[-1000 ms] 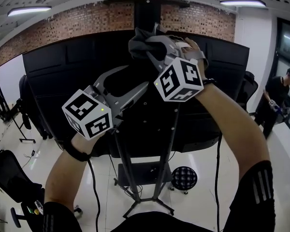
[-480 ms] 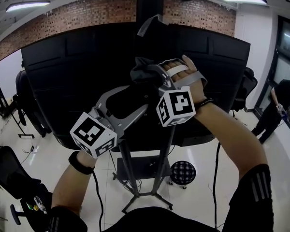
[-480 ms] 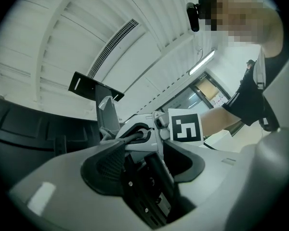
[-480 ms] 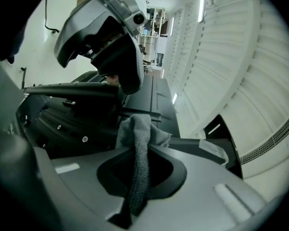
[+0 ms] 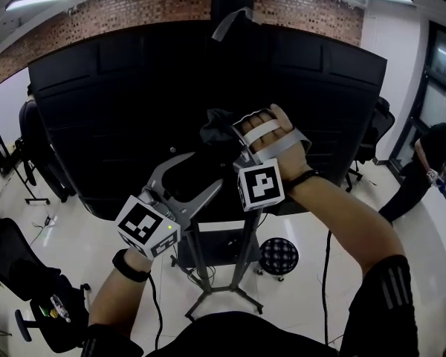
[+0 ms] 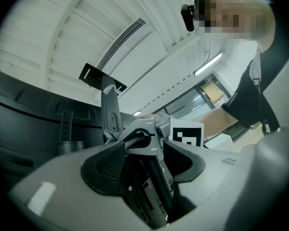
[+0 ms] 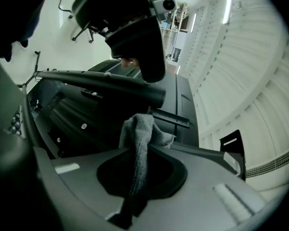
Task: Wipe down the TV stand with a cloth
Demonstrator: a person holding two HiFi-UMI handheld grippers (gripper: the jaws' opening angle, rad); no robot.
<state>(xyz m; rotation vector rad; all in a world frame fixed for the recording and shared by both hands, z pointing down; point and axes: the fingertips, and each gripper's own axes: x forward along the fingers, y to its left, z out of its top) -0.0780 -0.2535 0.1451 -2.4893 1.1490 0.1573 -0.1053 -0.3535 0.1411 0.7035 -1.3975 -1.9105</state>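
Observation:
The black back panel of the TV [image 5: 97, 110] fills the head view, mounted on a black stand with a centre pole [image 5: 247, 253] and splayed feet [image 5: 223, 302]. My right gripper [image 5: 234, 134] is shut on a dark grey cloth [image 5: 215, 129], which presses against the middle of the panel. In the right gripper view the cloth [image 7: 140, 138] bunches up between the jaws of the right gripper [image 7: 142, 170]. My left gripper [image 5: 202, 172] hovers just below and to the left, open and empty. In the left gripper view the left gripper [image 6: 144, 158] points at the right gripper's marker cube [image 6: 188, 134].
A round patterned stool [image 5: 279, 255] stands by the stand's feet, with a cable [image 5: 327, 274] hanging beside it. A person [image 5: 424, 171] stands at the far right. Office chairs [image 5: 31, 136] and a dark bag [image 5: 18, 266] sit at the left on the glossy floor.
The right gripper has drawn the cloth downward from the TV's top edge to the middle of its back. The left gripper has dropped lower too, still open.

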